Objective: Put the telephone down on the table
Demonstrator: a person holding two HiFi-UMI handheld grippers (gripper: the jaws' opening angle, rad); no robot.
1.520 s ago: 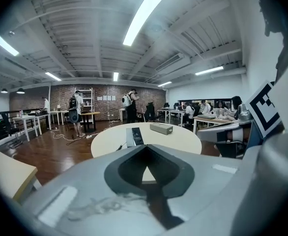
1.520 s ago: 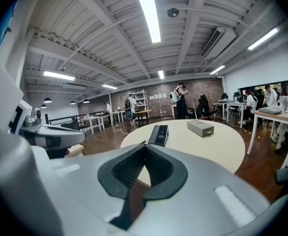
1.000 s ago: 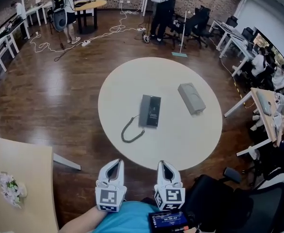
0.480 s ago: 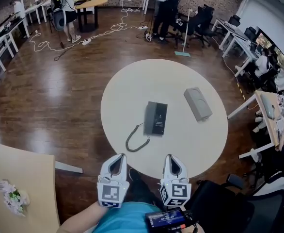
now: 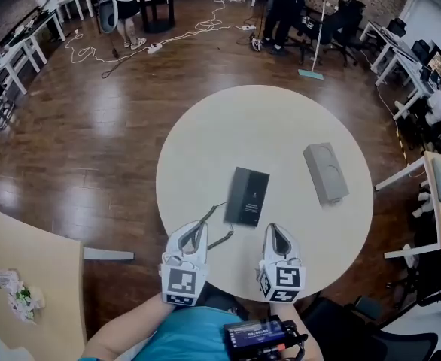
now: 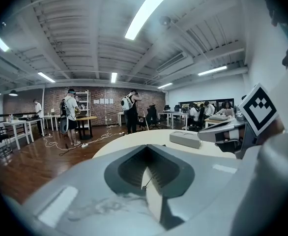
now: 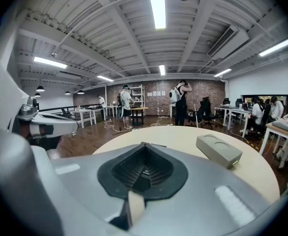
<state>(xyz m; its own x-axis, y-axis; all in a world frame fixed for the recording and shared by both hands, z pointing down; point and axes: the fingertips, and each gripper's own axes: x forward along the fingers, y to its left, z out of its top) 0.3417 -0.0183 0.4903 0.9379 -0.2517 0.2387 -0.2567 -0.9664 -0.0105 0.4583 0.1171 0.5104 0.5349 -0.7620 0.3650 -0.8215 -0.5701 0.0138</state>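
Head view: the telephone (image 5: 247,196) lies flat near the middle of the round worktop (image 5: 228,134) — as the task wants. The left tool (image 5: 196,230) and right tool (image 5: 274,232) hover just short of it, jaws together on nothing — fitting either a fresh release or an approach.

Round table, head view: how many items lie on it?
2. The dark telephone lies near the middle, its cord trailing toward the near edge; the grey box lies to its right. The left gripper and right gripper may hide more.
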